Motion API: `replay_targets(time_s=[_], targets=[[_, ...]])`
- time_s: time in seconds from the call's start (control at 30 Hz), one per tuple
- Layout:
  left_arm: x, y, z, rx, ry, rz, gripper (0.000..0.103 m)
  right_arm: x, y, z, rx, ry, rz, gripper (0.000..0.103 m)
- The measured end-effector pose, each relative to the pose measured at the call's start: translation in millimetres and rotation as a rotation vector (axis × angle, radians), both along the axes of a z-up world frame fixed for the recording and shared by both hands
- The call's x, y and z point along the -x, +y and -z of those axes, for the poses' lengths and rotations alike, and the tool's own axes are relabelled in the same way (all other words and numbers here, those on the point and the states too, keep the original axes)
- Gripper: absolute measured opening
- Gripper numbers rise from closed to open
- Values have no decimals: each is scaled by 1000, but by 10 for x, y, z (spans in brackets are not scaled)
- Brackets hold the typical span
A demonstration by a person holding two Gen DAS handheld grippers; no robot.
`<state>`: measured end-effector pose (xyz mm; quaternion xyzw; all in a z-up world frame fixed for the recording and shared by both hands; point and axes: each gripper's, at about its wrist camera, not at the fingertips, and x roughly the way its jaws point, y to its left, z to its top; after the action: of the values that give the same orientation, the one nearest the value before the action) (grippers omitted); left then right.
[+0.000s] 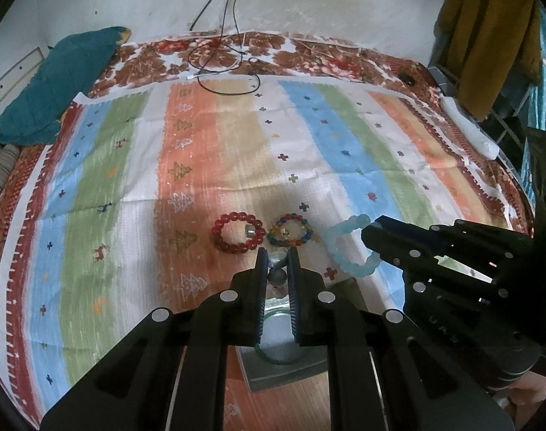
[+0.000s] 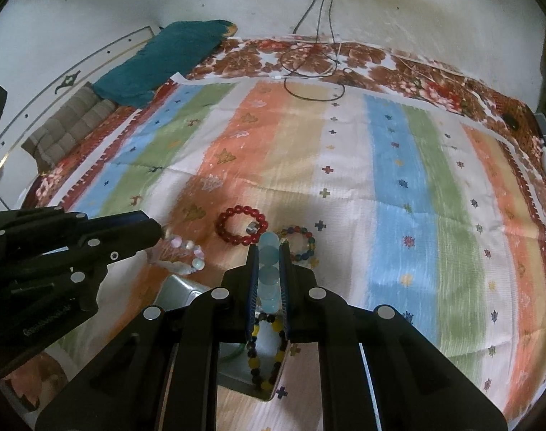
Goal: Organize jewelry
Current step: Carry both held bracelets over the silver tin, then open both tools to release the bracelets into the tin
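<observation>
A pale blue bead bracelet (image 2: 269,273) is held between the closed jaws of the right gripper (image 2: 268,251) — light, slippery, limp. The left gripper (image 1: 277,253) is apparently closed on a pearly bracelet (image 2: 181,256); individual beads should be pinched.

No text can be read with certainty: the left gripper (image 2: 158,231) carries a faint embossed line at the lower left of the frame, too blurred to make out.

The tray (image 1: 283,366) is mostly hidden behind the left hand-held gripper (image 1: 277,256). The pale bracelet (image 2: 186,256) is blurred. The dark bracelet (image 2: 264,359) is partly covered by the right hand-held gripper (image 2: 269,255).
</observation>
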<state>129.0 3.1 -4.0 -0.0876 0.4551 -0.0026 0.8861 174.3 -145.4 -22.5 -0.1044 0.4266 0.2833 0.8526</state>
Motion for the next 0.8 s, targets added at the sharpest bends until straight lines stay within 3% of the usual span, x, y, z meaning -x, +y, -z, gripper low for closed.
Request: replay_targets(time_s=[0.8], targets=[[494, -142, 2, -21, -25, 30, 10, 451, -110, 30, 2, -12, -35, 12]])
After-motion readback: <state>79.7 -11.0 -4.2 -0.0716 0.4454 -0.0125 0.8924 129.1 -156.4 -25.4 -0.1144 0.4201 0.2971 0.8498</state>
